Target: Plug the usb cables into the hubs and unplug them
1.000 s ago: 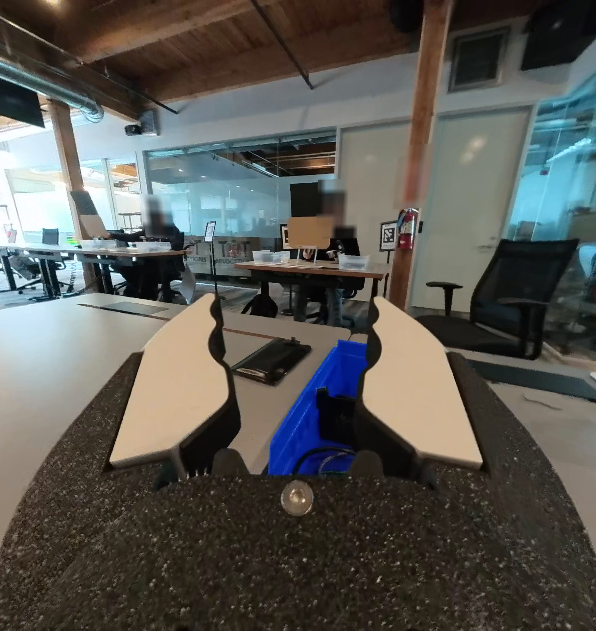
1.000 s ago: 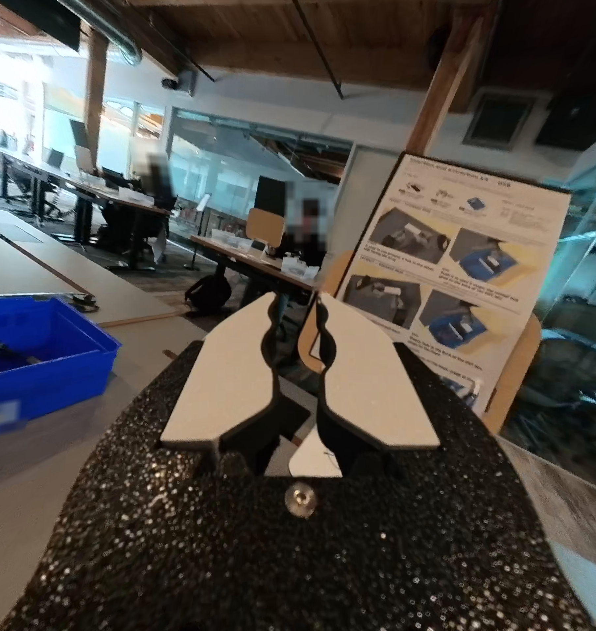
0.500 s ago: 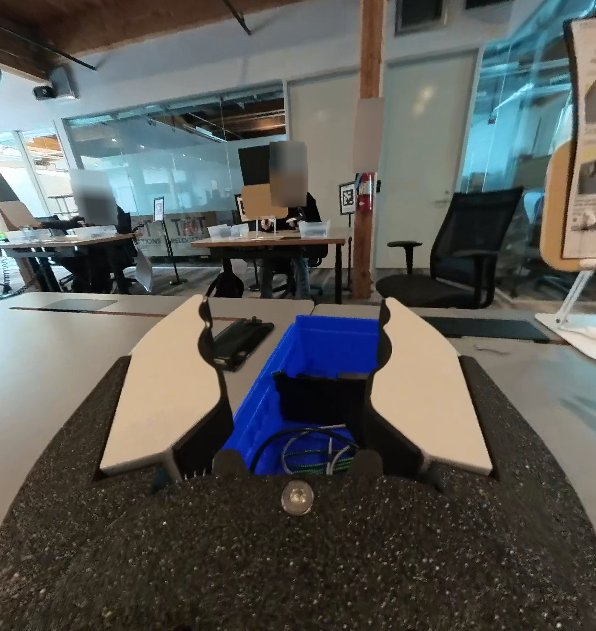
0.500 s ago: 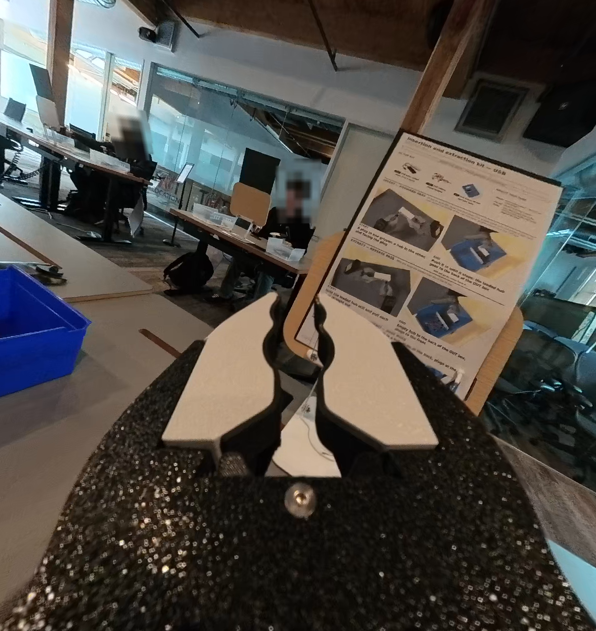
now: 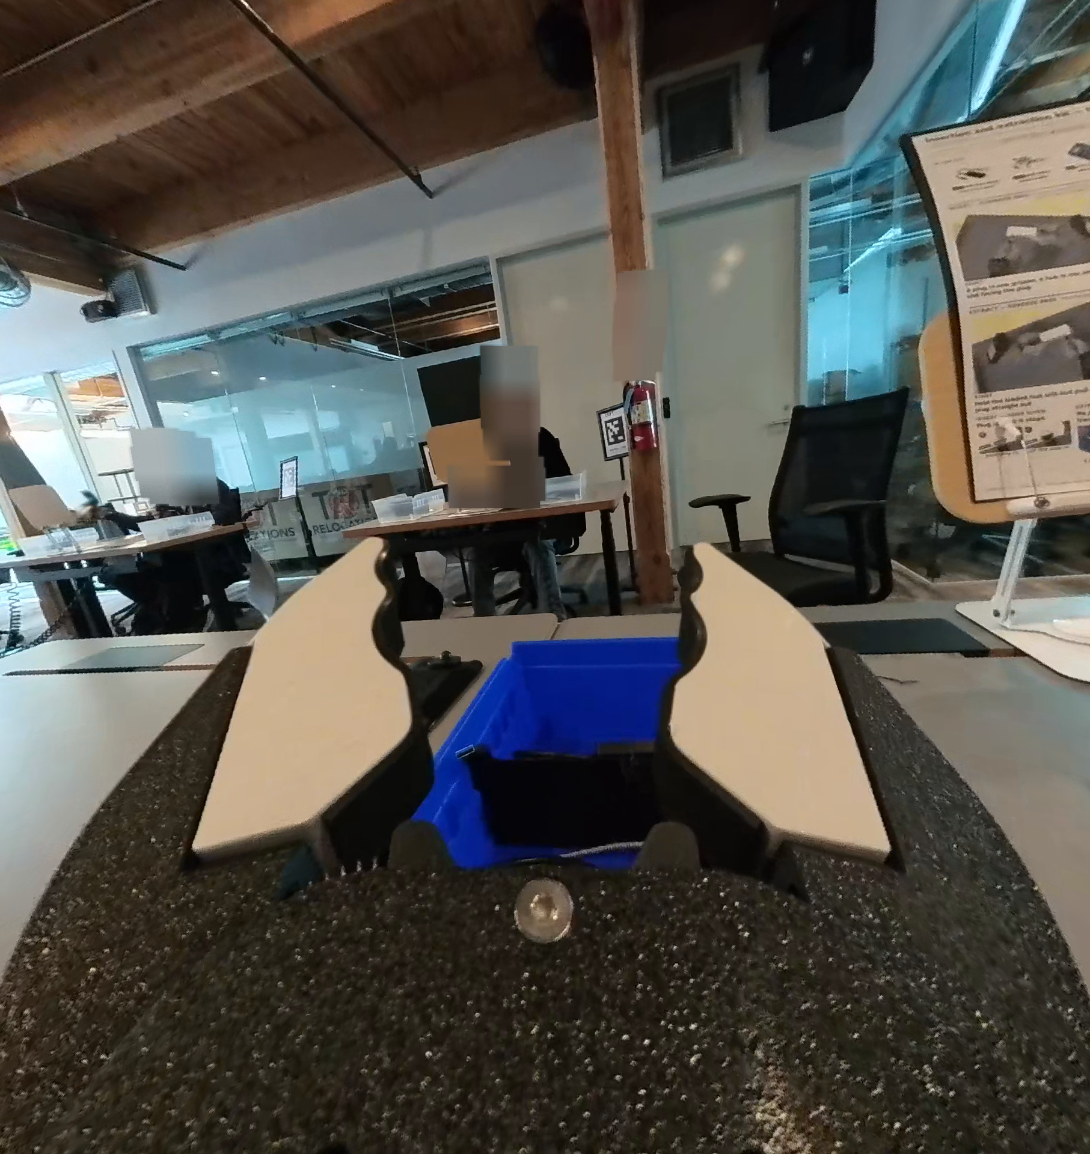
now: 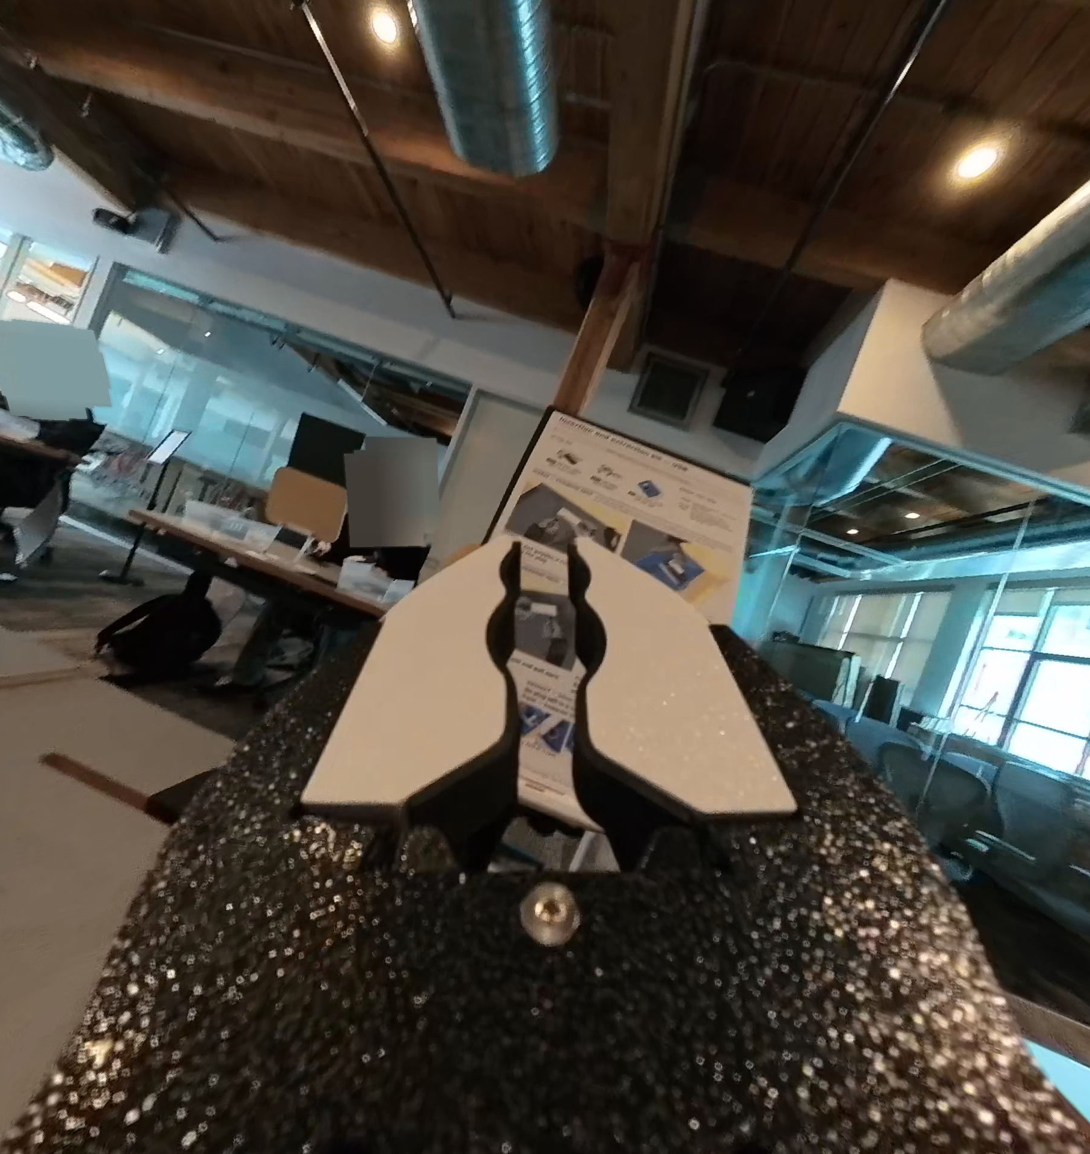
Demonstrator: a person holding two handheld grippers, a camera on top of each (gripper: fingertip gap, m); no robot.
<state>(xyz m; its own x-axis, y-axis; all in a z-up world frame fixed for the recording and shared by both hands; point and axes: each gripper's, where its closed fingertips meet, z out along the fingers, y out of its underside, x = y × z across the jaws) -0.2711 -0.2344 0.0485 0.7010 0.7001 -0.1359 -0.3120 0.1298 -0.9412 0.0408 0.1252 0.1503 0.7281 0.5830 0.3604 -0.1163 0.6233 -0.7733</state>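
Left gripper (image 5: 533, 571) spread wide over blue bin (image 5: 567, 687) holding black hub (image 5: 567, 799); right gripper (image 6: 543, 549) nearly closed, empty, facing instruction board (image 6: 629, 499).

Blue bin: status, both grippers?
Left gripper open, empty, above blue bin. Right gripper nearly shut, empty, facing instruction board. Nothing in the way.
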